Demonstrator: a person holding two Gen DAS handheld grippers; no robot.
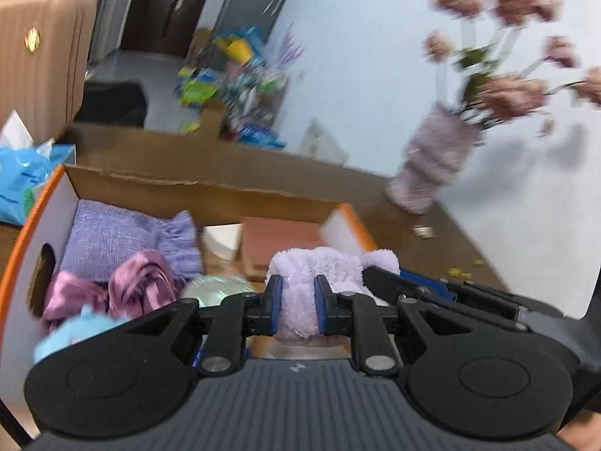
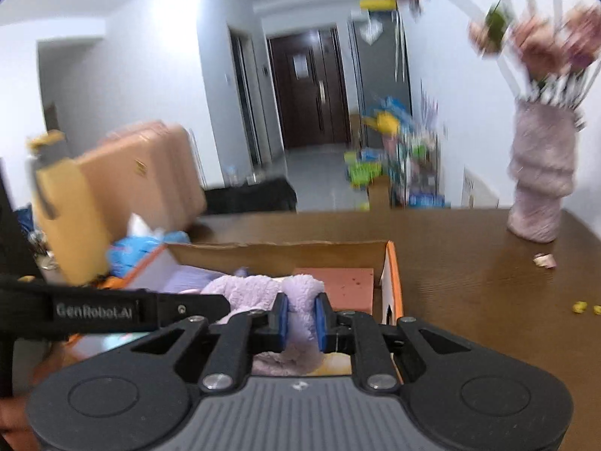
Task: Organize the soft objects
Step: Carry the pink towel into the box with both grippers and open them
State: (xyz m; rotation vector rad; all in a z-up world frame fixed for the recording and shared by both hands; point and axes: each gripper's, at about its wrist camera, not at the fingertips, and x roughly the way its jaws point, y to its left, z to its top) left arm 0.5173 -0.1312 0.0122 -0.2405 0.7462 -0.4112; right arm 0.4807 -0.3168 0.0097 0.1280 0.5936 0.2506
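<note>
Progress looks well along: the cardboard box (image 1: pixel 210 191) already holds a lilac knit (image 1: pixel 112 236), a mauve satin cloth (image 1: pixel 139 285) and something pale blue (image 1: pixel 71 330). Both claws, left gripper (image 1: pixel 298 302) and right gripper (image 2: pixel 301 319), pinch 1 fluffy lilac plush (image 1: pixel 300 274) over the box's near end. Lowering and releasing it seems left.

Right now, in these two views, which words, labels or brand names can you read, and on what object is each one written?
"GenRobot.AI": on the black arm of the left gripper, seen in the right wrist view.
Paper on the dark door: too blurred to read.
Blue packets on the floor: print too blurred to read.
Gold emblem on the pink suitcase: not readable.
</note>
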